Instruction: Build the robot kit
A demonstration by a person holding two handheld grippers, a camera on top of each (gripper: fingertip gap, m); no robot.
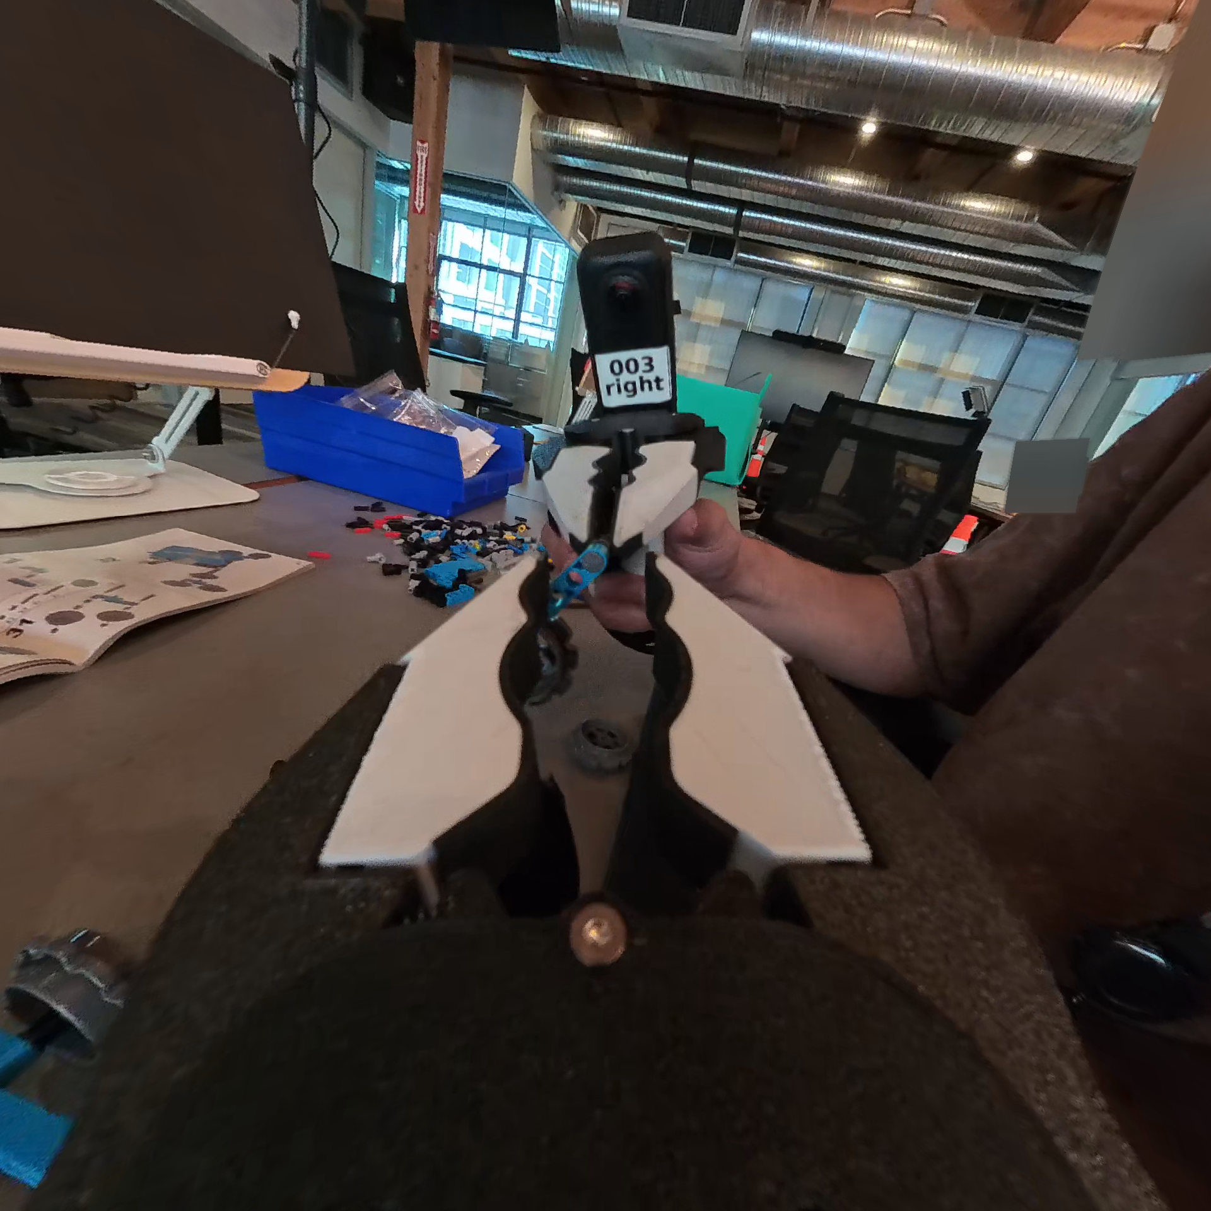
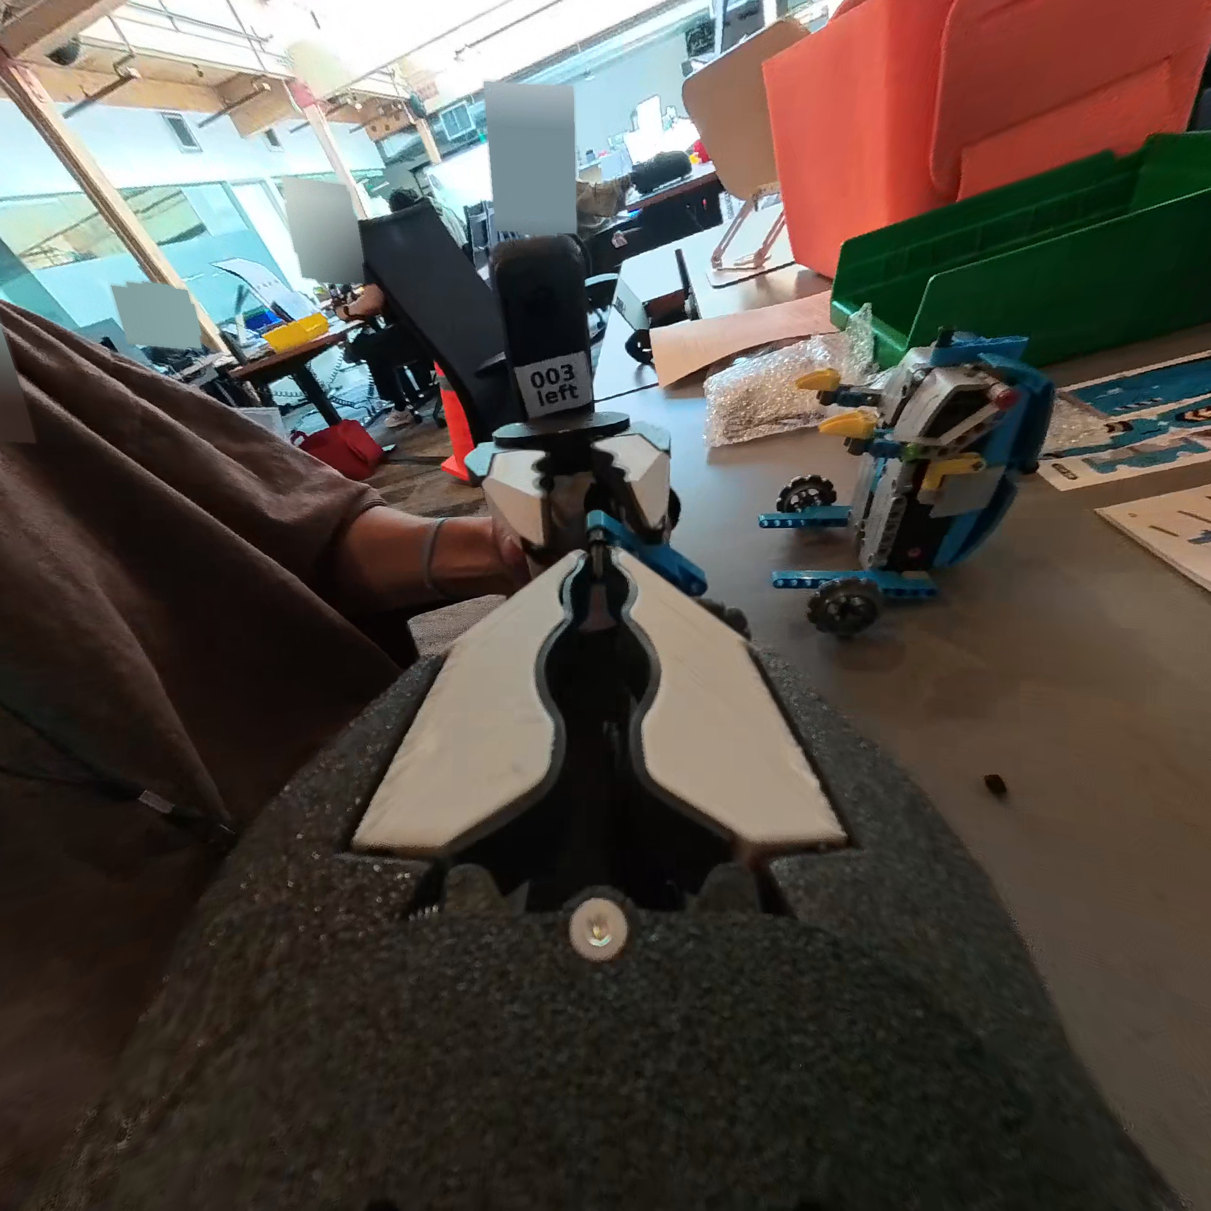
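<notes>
The two grippers meet tip to tip above the table. My right gripper (image 2: 597, 567) is shut on a dark axle (image 2: 597, 586) that is joined to a short blue beam (image 2: 662, 557). In the left wrist view the right gripper (image 1: 606, 550) holds that beam (image 1: 569, 590) slanting down, with a dark gear (image 1: 547, 662) hanging at its lower end. My left gripper (image 1: 593, 570) has its jaws apart around the beam. The beam and gear lie against its left finger only. The left gripper also shows in the right wrist view (image 2: 583, 531), held by a hand.
A grey wheel (image 1: 601, 744) lies on the table under the left gripper. Farther off are a pile of small pieces (image 1: 445, 550), a blue bin (image 1: 386, 445) and an open booklet (image 1: 131, 590). A part-built toy vehicle (image 2: 917, 459), a green bin (image 2: 1048, 249) and a bubble-wrap bag (image 2: 773, 386) stand to the right.
</notes>
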